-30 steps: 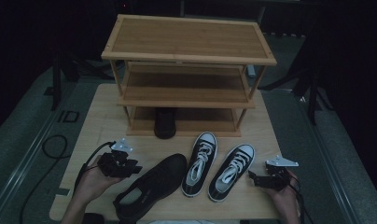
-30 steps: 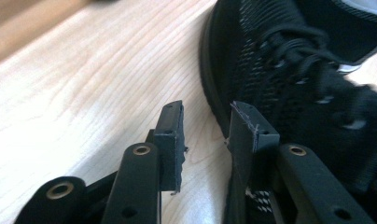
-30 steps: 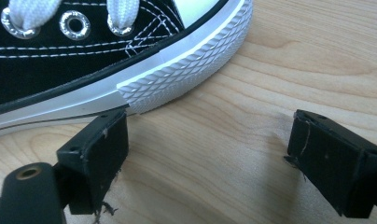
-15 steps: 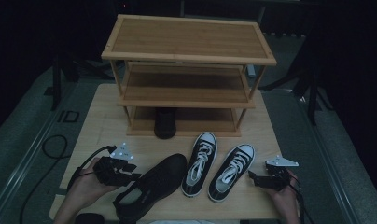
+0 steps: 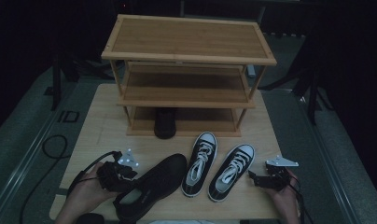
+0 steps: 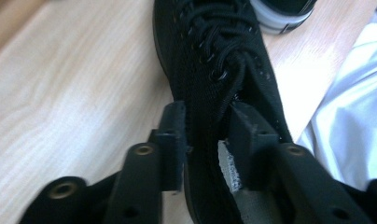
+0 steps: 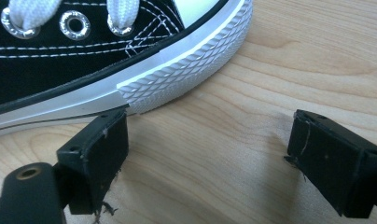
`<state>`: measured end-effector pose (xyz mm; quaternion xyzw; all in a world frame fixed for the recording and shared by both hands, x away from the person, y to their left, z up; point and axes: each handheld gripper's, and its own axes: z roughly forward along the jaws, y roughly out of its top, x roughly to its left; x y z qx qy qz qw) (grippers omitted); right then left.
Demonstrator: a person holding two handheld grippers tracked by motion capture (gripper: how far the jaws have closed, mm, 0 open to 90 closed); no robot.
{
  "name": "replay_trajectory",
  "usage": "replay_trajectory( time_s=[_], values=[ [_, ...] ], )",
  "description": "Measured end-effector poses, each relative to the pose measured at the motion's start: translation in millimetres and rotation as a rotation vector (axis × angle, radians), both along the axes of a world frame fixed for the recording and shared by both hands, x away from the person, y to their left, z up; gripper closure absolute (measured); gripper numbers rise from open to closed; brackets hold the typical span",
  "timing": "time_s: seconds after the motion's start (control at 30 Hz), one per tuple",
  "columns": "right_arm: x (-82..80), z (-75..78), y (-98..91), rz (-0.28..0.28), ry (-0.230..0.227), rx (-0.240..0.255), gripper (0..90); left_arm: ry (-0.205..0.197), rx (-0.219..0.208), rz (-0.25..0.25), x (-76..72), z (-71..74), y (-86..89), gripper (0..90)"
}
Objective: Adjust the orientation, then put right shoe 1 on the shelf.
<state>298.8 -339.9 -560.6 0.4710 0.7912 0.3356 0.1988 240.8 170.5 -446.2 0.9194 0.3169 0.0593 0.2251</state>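
We see rack (image 5: 189, 51) far on bench (image 5: 98, 116), one shoe (image 5: 165, 122) under its bottom shelf; near it, lone shoe (image 5: 151, 184) left, pair (image 5: 218, 165) right.

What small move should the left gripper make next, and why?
Probably lift the black shoe toward the rack. The left gripper has its fingers on either side of the shoe's collar, its jaws having just been closing, and its mate already sits on the bottom shelf. First confirm the grip is firm.

A dim recording studio: a wooden table (image 5: 102, 126) with a shoe rack (image 5: 186, 51), black stands (image 5: 312, 93) around
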Motion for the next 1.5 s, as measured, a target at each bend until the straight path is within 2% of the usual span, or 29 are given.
replay_trajectory(
  time_s=[0.1,0.2,0.3,0.37,0.47,0.53,0.67,0.8,1.07,1.5],
  values=[
    [0.0,0.0,0.0,0.000,0.000,0.000,12.2,0.028,0.047,0.019,5.1,-9.9,-7.0,73.2],
    [0.0,0.0,0.0,0.000,0.000,0.000,12.2,0.046,0.047,0.027,10.4,-16.2,-12.3,75.9],
    [0.0,0.0,0.0,0.000,0.000,0.000,12.2,0.061,0.016,0.062,16.3,-16.4,-9.9,86.8],
    [0.0,0.0,0.0,0.000,0.000,0.000,12.2,0.069,-0.032,0.120,21.3,-17.0,-4.2,87.4],
    [0.0,0.0,0.0,0.000,0.000,0.000,12.2,0.080,-0.081,0.153,26.9,-18.4,1.1,87.5],
    [0.0,0.0,0.0,0.000,0.000,0.000,12.2,0.075,-0.094,0.165,29.2,-18.2,1.2,87.6],
    [0.0,0.0,0.0,0.000,0.000,0.000,12.2,0.073,-0.099,0.168,35.6,-16.0,-0.8,87.6],
    [0.0,0.0,0.0,0.000,0.000,0.000,12.2,0.053,-0.101,0.164,40.5,-12.3,-4.4,87.6],
    [0.0,0.0,0.0,0.000,0.000,0.000,12.2,0.038,-0.092,0.161,48.7,-9.8,-10.2,87.6],
    [0.0,0.0,0.0,0.000,0.000,0.000,12.2,0.024,-0.147,0.188,62.1,-6.0,-15.7,87.6]
  ],
)
